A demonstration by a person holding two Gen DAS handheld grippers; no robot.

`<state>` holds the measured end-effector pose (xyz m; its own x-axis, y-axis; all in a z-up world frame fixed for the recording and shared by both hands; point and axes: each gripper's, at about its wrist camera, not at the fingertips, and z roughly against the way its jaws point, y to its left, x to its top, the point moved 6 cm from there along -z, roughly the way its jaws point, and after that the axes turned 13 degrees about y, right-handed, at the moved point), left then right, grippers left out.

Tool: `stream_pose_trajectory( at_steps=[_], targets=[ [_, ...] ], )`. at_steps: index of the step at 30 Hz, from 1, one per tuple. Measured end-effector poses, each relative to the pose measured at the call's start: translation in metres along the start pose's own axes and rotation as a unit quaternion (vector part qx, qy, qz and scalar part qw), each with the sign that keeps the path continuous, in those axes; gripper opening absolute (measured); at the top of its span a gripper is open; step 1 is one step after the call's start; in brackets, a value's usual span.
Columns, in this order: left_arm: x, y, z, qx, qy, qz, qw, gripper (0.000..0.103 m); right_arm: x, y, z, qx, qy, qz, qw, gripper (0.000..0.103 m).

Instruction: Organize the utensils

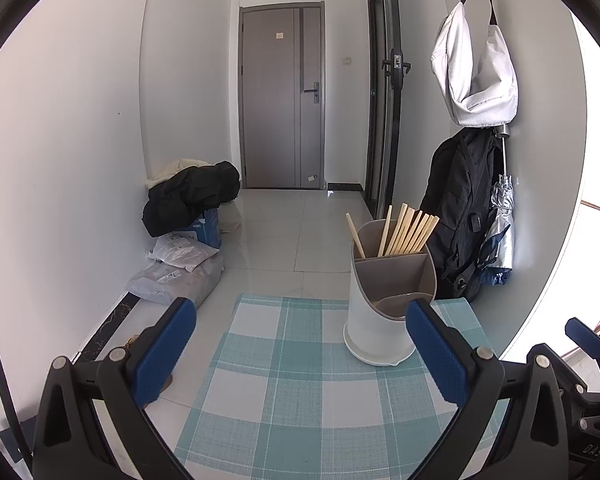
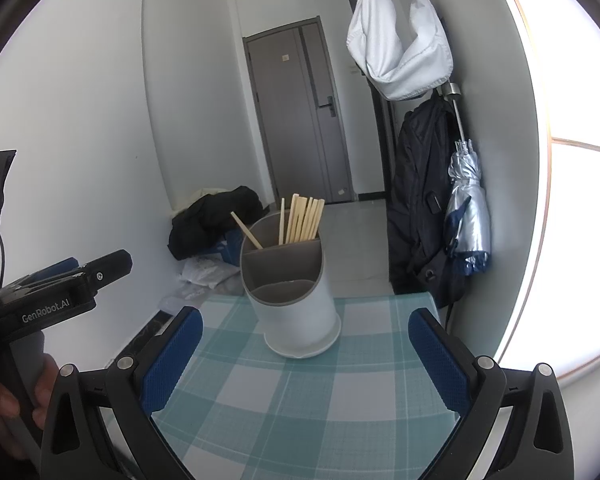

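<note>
A white utensil holder [image 1: 376, 320] [image 2: 296, 312] with grey inner dividers stands on a teal checked placemat [image 1: 300, 380] [image 2: 300, 392]. Several wooden chopsticks [image 1: 408, 232] [image 2: 302, 220] stand upright in its rear compartment; the two front compartments look bare. My left gripper [image 1: 300, 352] is open with nothing between its blue pads, the holder just ahead near its right finger. My right gripper [image 2: 304, 352] is open too, with the holder standing a short way ahead between its fingers. The left gripper's body [image 2: 60, 292] shows at the left of the right wrist view, held by a hand [image 2: 4, 408].
A black backpack [image 1: 460, 216] [image 2: 420, 208] and a folded silver umbrella [image 2: 468, 216] hang on the wall right of the mat. A white bag [image 1: 476, 76] hangs above. Dark clothing and packages [image 1: 188, 232] lie on the floor at left. A grey door [image 1: 282, 96] is at the back.
</note>
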<state>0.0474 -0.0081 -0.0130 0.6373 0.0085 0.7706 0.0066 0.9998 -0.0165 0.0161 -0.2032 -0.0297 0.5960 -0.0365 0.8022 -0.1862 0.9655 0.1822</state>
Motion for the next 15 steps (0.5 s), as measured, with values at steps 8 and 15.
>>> stream_pose_trajectory(
  at_steps=[8,15],
  targets=[
    [-0.0002,-0.0011,-0.0004,0.002,0.000,-0.003,1.0000,0.102,-0.0001,0.0000,0.0006,0.000,0.001,0.000,1.000,0.103],
    [-0.0001,-0.0021,-0.0007,0.002,0.002,-0.005,1.0000,0.102,-0.0002,0.0005,-0.0003,-0.001,0.001,0.000,1.000,0.103]
  ],
)
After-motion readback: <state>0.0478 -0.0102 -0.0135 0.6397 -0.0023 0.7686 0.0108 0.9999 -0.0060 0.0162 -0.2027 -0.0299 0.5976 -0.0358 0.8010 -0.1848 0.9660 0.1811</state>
